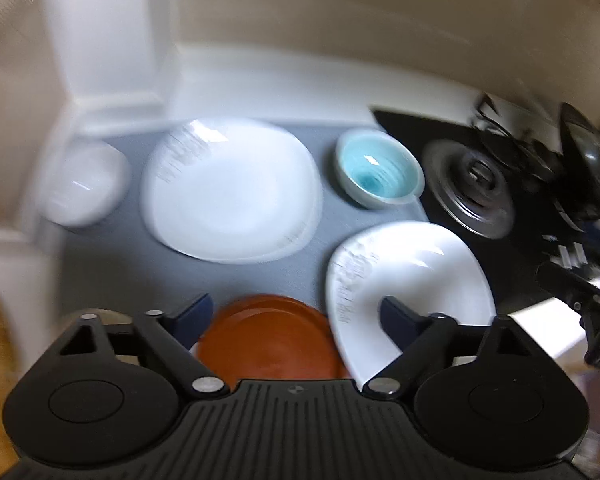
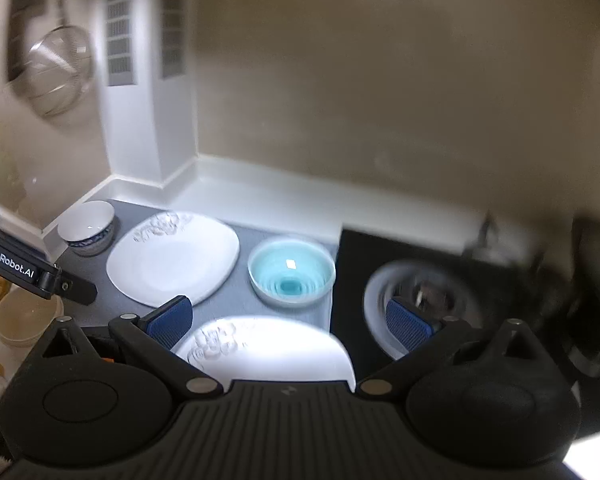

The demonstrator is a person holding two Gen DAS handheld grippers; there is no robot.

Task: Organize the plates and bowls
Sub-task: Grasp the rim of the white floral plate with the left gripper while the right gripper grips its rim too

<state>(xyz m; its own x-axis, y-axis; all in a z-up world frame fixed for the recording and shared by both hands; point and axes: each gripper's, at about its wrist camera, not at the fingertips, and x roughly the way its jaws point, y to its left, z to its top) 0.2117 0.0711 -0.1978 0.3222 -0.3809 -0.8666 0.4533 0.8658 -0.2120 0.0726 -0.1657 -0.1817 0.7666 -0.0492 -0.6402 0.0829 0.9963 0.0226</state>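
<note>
Left tongs wide apart, empty, over orange plate on grey table. Right tongs wide, empty, above embossed white plate; turquoise bowl beyond.

A grey counter runs to a white upstand below a beige wall. A black hob with a round burner sits at its right end. A metal strainer hangs at the left, beside a white column with vents. A beige tub stands lower left.
</note>
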